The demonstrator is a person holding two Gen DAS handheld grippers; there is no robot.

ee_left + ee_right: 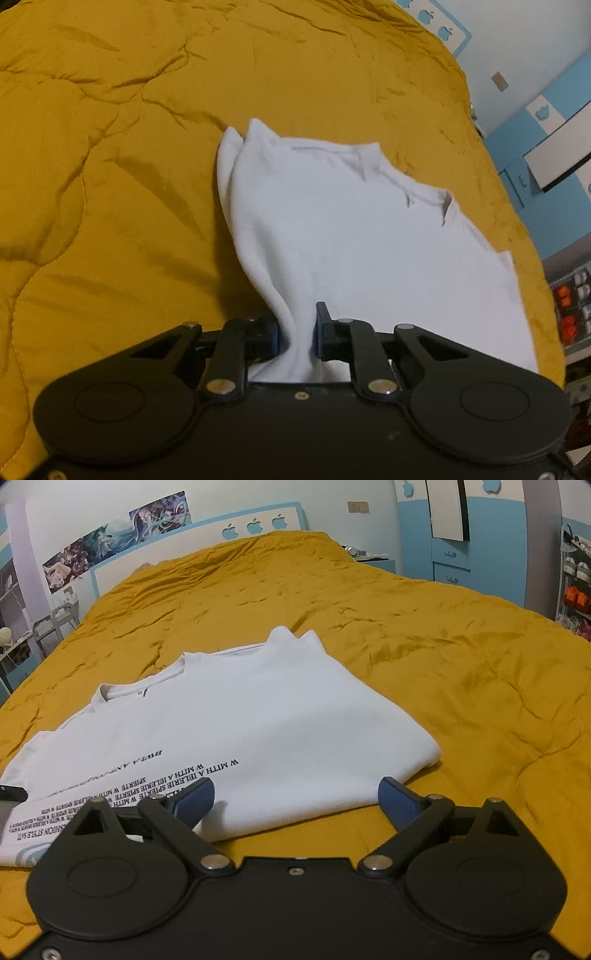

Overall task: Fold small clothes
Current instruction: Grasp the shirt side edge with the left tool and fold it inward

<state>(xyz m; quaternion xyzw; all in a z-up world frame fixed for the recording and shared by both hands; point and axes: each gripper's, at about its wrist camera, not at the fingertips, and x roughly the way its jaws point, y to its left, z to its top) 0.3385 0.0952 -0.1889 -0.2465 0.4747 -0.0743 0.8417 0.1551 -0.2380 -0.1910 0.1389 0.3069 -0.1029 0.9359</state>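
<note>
- White T-shirt (236, 723) lay half-folded on mustard quilt (461, 657)
- Left gripper (297, 334) pinched its hem; carrying it across taut seemed wise
- Right gripper (297, 801) stood spread, empty, beside the fold

The right gripper (297, 799) hangs low over the bed with its two blue fingers (397, 799) spread wide apart, and nothing is between them. Just in front of it a white T-shirt (236, 734) lies on the mustard-yellow quilt (461, 657). One side of the shirt is folded over, so a smooth folded edge runs toward the right finger. Black printed text is on the near left part of the shirt, and the collar is on the far left side. The left finger is above the shirt's near edge. Behind the bed stands a white and blue headboard (207, 539) with apple shapes.
</note>
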